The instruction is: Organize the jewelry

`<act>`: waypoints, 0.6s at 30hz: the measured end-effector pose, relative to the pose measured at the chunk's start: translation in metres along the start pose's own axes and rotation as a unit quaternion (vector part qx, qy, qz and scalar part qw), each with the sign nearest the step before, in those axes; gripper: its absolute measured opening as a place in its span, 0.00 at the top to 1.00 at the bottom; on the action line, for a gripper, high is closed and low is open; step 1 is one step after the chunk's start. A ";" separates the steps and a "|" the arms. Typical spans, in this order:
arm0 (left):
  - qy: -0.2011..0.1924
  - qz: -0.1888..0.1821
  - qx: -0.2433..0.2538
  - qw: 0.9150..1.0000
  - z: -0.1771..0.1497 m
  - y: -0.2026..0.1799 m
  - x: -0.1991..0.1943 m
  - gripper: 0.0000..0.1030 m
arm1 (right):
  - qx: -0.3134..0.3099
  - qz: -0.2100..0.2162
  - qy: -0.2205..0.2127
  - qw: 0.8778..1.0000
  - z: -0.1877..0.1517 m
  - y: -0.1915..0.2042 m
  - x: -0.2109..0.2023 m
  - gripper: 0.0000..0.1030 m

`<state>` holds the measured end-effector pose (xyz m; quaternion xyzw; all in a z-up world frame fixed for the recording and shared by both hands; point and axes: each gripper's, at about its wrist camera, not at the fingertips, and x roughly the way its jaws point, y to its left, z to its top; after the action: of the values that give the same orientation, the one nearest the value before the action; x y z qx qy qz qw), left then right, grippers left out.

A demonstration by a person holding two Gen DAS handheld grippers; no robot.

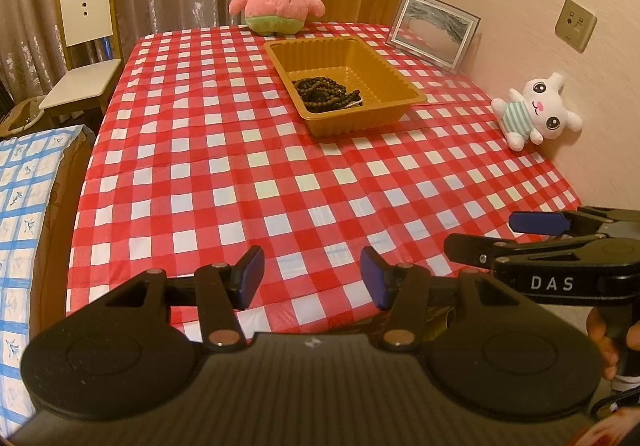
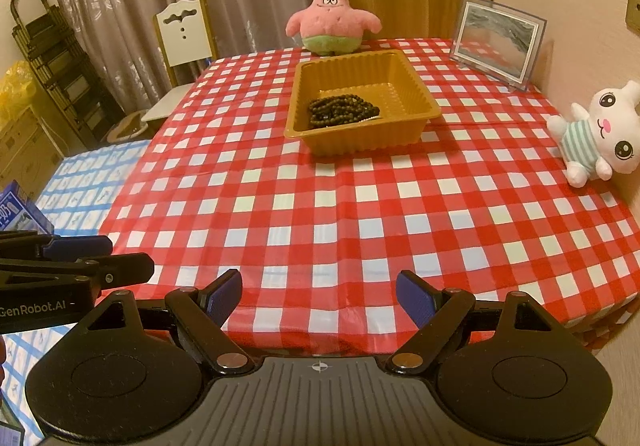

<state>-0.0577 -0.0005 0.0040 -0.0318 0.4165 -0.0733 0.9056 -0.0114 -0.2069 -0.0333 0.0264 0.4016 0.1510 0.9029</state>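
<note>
Two hand-held grippers hover side by side over the near edge of a checked worktop [image 2: 320,206], the left gripper [image 1: 312,278] and the right gripper [image 2: 320,298] each with fingers parted and empty. The dark bead strands [image 2: 342,111] lie heaped in the near part of a tan plastic tray [image 2: 360,142], well apart from both. Any pick-up looks best made from above, pinching one strand at the heap's edge to avoid dragging the tangle.

A red-and-white checked tablecloth [image 2: 320,206] fills the middle; upper centre, an ochre tray [image 2: 420,86] holds dark brown beads [image 2: 342,111]; top centre, a pink plush star [image 2: 332,16] in green shorts.
</note>
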 end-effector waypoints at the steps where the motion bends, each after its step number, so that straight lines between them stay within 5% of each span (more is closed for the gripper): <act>1: 0.000 0.001 0.000 1.000 0.000 0.000 0.000 0.51 | 0.000 0.000 0.000 1.000 0.000 0.000 0.000 0.19; 18: 0.000 0.001 0.000 1.000 0.001 0.000 0.001 0.51 | 0.000 0.000 0.001 1.000 0.001 0.001 0.001 0.19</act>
<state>-0.0566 -0.0007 0.0041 -0.0316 0.4164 -0.0727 0.9057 -0.0102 -0.2056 -0.0335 0.0262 0.4021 0.1512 0.9026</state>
